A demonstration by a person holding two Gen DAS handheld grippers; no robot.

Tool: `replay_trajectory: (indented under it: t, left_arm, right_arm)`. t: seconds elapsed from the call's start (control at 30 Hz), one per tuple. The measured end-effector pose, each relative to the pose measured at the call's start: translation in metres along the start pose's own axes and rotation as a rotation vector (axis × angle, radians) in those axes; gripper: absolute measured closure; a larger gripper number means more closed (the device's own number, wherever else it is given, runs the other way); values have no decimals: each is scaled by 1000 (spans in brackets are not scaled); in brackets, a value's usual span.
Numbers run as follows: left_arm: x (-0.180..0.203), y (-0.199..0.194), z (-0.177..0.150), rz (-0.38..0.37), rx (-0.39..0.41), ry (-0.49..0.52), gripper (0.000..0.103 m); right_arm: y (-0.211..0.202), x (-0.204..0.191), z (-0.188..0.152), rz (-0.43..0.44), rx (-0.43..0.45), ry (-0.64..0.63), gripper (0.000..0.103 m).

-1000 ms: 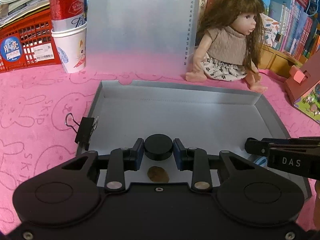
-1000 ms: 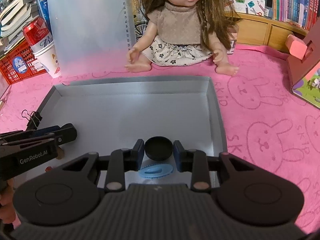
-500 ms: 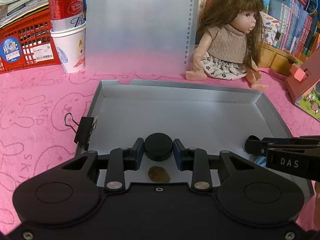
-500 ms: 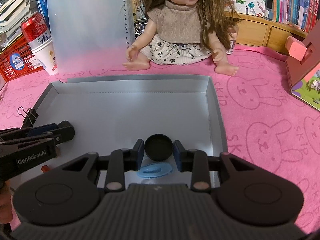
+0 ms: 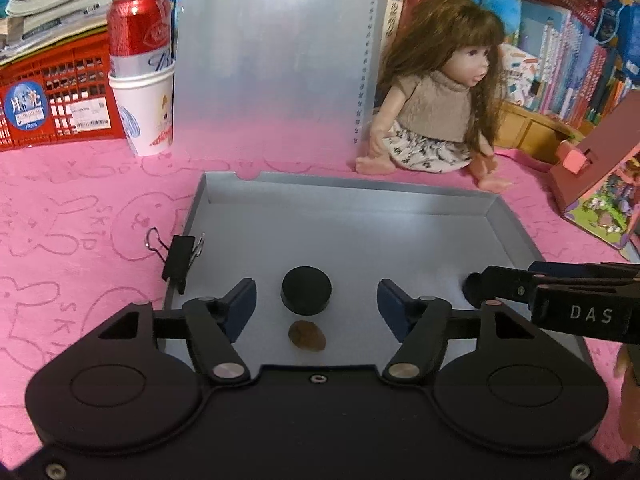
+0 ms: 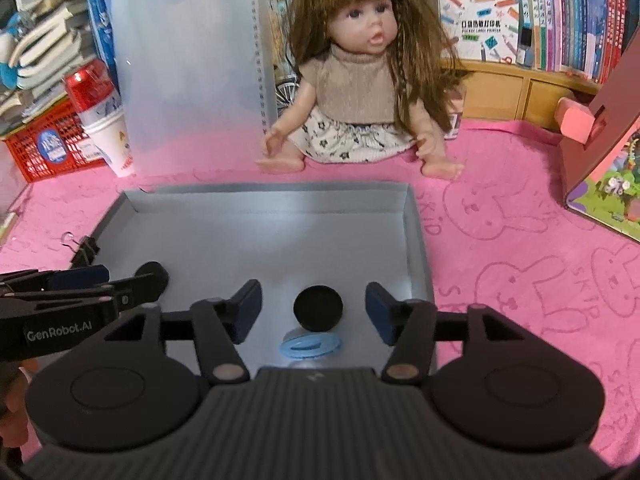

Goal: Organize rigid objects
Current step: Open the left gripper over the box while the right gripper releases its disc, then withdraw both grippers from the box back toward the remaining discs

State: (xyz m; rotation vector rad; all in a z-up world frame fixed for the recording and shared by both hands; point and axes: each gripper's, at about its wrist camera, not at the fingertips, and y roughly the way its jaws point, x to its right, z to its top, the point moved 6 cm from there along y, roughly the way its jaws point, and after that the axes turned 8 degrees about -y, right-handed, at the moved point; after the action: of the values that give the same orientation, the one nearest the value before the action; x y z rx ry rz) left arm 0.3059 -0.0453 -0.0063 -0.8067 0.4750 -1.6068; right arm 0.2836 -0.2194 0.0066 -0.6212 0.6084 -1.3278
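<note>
The left tongs (image 5: 316,304) are opening, their blue pads standing clear on either side of a black round cap (image 5: 306,290) that lies flat on the floor of the grey tray (image 5: 360,200), touched by neither pad. Just at 6 o'clock from that cap lies a small brown oval piece (image 5: 307,335). A black binder clip (image 5: 180,258) is clamped on the tray's left wall, at about 9 o'clock from the cap.

The right tongs (image 6: 314,312) are opening too, with a second black round cap (image 6: 318,308) resting on the tray floor between the parted pads, free of both. A light blue ridged disc (image 6: 310,346) lies just at 6 o'clock from it, near the tray's right wall.

The tray sits on a pink rabbit-print cloth (image 6: 520,240) over the table. Beyond the tray's far wall, at 12 o'clock, sits a long-haired doll (image 6: 360,92). At 10 o'clock a red can (image 5: 138,28) stands in a white paper cup (image 5: 146,116), beside a red crate (image 5: 48,100).
</note>
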Motion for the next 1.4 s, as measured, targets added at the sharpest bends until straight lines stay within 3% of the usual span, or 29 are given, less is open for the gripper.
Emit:
replay_trajectory:
  t: [0.27, 0.7, 1.13, 1.4]
  left_arm:
    - [3, -32, -11, -13, 41, 33, 32]
    - [6, -80, -35, -32, 100, 70, 27]
    - [10, -116, -77, -75, 129, 129, 26]
    - [3, -132, -108, -98, 128, 140, 26]
  right_arm:
    - [-31, 2, -5, 44, 78, 18, 19]
    - [-80, -17, -25, 45, 190, -107, 15]
    - [-111, -32, -64, 75, 258, -217, 11]
    - [-118, -31, -88, 105, 268, -222, 11]
